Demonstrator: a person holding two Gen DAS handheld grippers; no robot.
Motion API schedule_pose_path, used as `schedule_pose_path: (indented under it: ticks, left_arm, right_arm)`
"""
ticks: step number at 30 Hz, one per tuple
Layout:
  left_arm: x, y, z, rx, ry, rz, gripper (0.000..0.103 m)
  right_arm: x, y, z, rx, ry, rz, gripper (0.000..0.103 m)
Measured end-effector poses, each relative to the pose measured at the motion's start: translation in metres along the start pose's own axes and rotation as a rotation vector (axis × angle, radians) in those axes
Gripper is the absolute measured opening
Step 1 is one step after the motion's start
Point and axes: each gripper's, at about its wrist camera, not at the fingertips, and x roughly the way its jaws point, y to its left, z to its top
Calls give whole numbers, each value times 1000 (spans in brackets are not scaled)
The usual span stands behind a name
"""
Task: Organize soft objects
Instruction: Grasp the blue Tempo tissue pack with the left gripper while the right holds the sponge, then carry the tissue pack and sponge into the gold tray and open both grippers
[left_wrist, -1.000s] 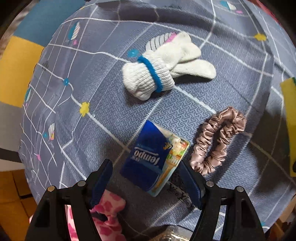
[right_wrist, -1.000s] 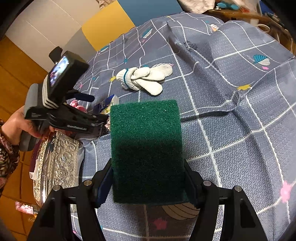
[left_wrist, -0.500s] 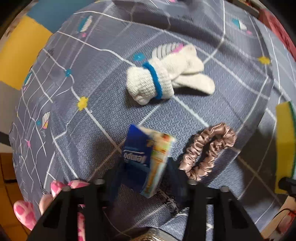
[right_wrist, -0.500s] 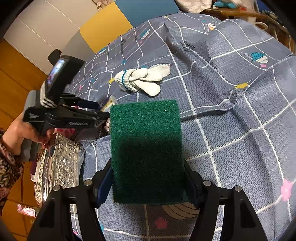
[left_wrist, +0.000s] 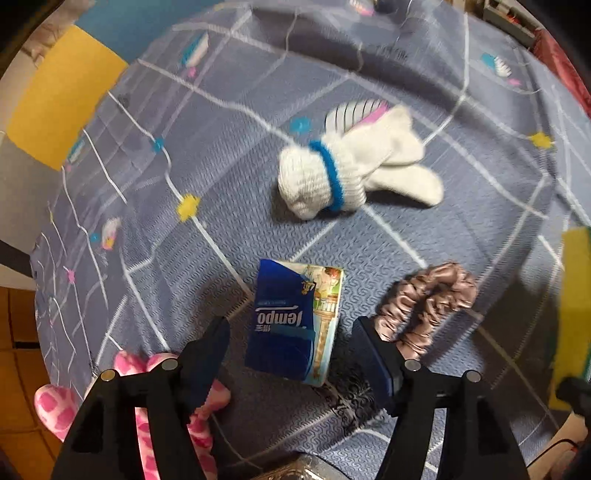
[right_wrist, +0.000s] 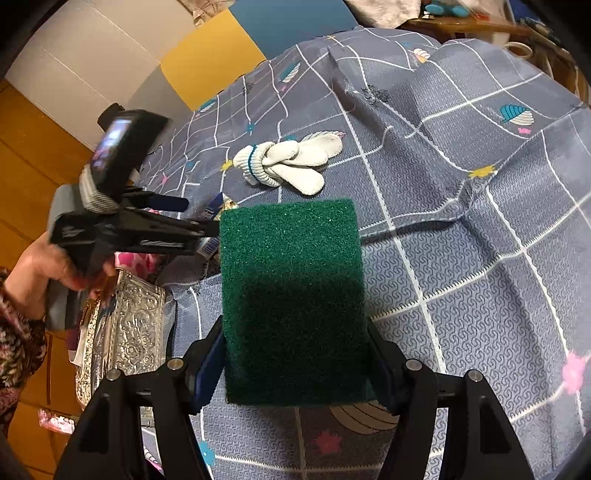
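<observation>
The left gripper has just been opening its jaws; they now stand wide apart, and the blue Tempo tissue pack lies between them on the cloth with a gap on each side, so no pad presses on it. Just beside the right-hand finger, touching it in the picture, lies the beige satin scrunchie. Behind the left-hand finger lies a pink spotted soft item, partly hidden. Farther ahead of the gripper, well apart from the pack, lie the white knitted gloves with a blue band.

The right gripper is pinching the green scouring sponge from both sides, above the grey-blue patterned cloth. To its left a hand holds the other gripper above an embossed silver box.
</observation>
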Motion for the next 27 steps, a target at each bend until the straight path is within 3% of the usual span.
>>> schedule_pose_path:
  ticks: [7,10,12,16,23,27]
  left_arm:
    - [39,4,16,-17,147,-7,70]
    - [42,7,17,-38,152,-28,55]
    - [46,15,18,-57,139,-70,55]
    - [37,11,8,-41,121,-58,55]
    - [-16,20,-21,-100,-24,-107,55]
    - [-52,24,-47,-133,-106,-177,55]
  right_arm:
    - [1,-2,0,17,4,13,68]
    - [1,-1,1,16,1,14,68]
    - [1,-2,1,17,0,12,68]
    - [1,-4,1,25,0,5,68]
    - [-1,-3,0,15,-8,-10,68]
    - [-2,0,-2,8,-11,-16,68]
